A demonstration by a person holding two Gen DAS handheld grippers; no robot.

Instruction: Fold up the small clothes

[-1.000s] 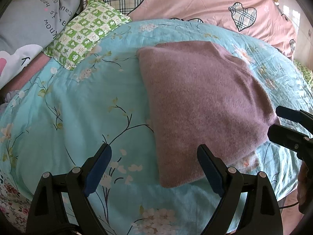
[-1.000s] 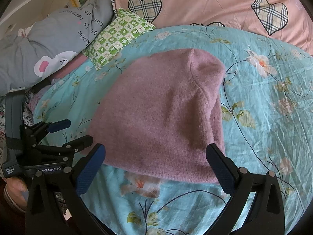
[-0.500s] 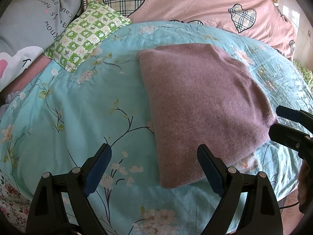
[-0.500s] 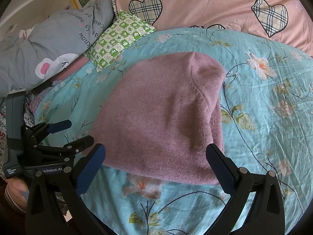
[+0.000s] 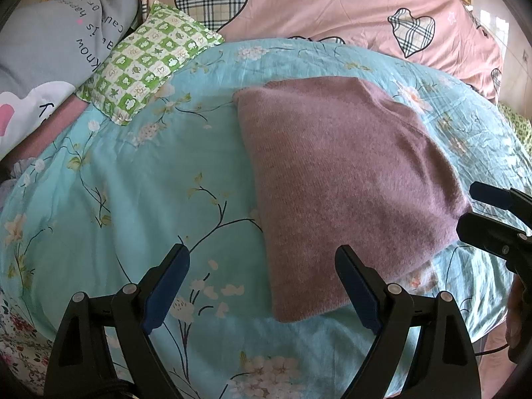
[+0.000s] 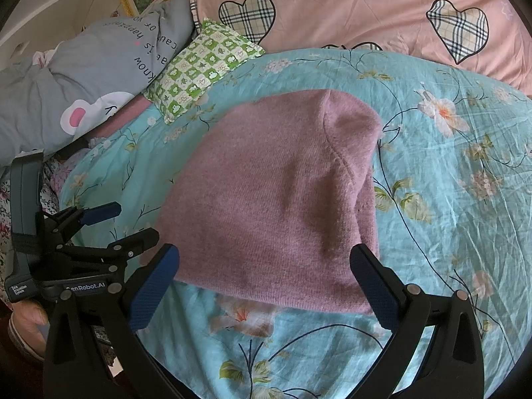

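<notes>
A mauve knitted garment (image 5: 342, 179) lies folded into a thick rectangle on the turquoise flowered bedspread (image 5: 133, 199); it also shows in the right wrist view (image 6: 282, 199). My left gripper (image 5: 262, 266) is open and empty, held above the bedspread at the garment's near left corner. My right gripper (image 6: 264, 267) is open and empty, held above the garment's near edge. The right gripper's fingers (image 5: 492, 216) show at the garment's right corner in the left wrist view. The left gripper (image 6: 116, 222) shows at the left in the right wrist view.
A green checked small pillow (image 5: 149, 60) lies at the back left. A grey printed pillow (image 6: 83, 83) lies beside it. A pink quilt with plaid hearts (image 5: 332, 6) runs across the back. The bed edge is close in front.
Both grippers have drawn back slightly from the garment, staying open. The garment has not moved.
</notes>
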